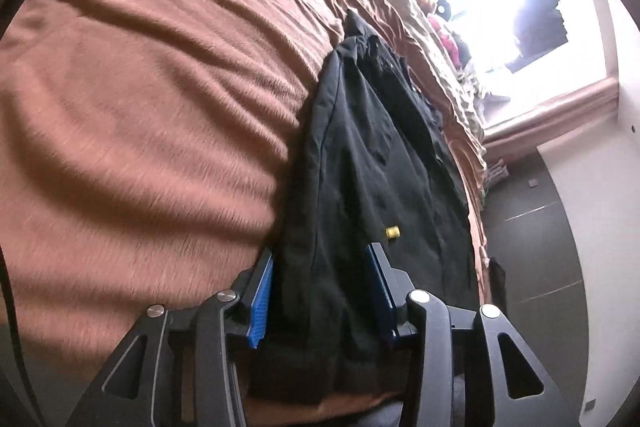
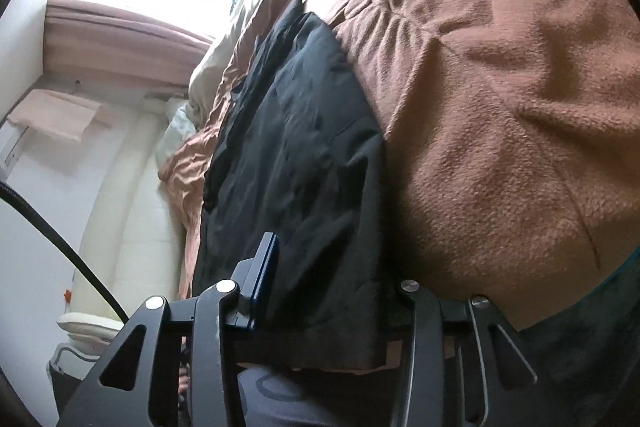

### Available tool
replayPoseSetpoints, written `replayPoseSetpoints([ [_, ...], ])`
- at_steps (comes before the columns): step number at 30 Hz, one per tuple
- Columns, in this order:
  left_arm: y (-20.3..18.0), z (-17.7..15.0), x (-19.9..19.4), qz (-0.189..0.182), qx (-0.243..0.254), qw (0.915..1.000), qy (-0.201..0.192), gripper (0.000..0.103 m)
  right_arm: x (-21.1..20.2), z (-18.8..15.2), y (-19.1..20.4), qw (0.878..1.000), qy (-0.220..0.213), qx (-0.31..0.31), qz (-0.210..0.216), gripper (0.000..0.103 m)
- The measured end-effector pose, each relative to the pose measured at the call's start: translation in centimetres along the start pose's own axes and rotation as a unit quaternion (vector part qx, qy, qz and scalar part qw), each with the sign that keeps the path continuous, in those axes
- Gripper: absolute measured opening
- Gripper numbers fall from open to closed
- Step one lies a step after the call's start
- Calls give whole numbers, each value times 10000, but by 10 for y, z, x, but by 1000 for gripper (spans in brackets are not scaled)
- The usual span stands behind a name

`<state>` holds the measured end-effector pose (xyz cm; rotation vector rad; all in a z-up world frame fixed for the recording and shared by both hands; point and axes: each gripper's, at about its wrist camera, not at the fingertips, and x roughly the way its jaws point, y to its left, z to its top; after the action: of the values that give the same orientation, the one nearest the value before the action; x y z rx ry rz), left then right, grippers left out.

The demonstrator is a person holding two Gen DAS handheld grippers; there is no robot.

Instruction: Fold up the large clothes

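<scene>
The black garment (image 1: 372, 155) runs lengthwise away from the bed's near edge, its near hem between the spread fingers of my left gripper (image 1: 320, 291) and my right gripper (image 2: 332, 291) (neither visibly pinching).

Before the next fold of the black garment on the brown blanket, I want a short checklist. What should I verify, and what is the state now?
1. Black fabric garment lies long and narrow on the fuzzy brown blanket: ok.
2. Left hand-held gripper straddles the near end, blue pads on both sides: ok.
3. Left pads pressing the cloth: cannot tell.
4. Right hand-held gripper at the near end, cloth between the fingers: ok.
5. Right far finger is hidden under the cloth, so the grip: cannot tell.
6. Small yellow piece on the garment, near the left gripper's finger: not ok, may snag.
</scene>
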<state>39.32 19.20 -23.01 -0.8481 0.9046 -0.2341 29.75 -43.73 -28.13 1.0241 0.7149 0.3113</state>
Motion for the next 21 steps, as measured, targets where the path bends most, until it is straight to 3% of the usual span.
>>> replayPoseSetpoints([
  [10, -6, -8, 3, -139, 313, 9975, 621, 44, -2, 3, 8, 9997, -6, -109, 205, 38],
  [12, -2, -12, -2, -199, 268, 9976, 614, 41, 5, 3, 5, 9999, 28, -90, 118, 38],
  [13, -1, -13, -2, -146, 240, 9979, 587, 32, 7, 2, 4, 9999, 43, -50, 82, 37],
  [14, 1, -12, -1, -63, 191, 9982, 567, 23, 9, 3, 3, 10000, 25, 19, 49, 25],
  [17, 7, -11, -2, 1, 7, 9991, 434, 18, 8, 6, 1, 9996, -111, 202, -134, 0],
  [19, -1, -11, -8, 126, 139, 9994, 282, 14, -1, 8, 6, 9994, -270, 187, -104, 0],
  [21, -11, -10, -19, -30, 220, 9996, 150, 8, -12, 9, 23, 9991, -414, -58, -25, 0],
])
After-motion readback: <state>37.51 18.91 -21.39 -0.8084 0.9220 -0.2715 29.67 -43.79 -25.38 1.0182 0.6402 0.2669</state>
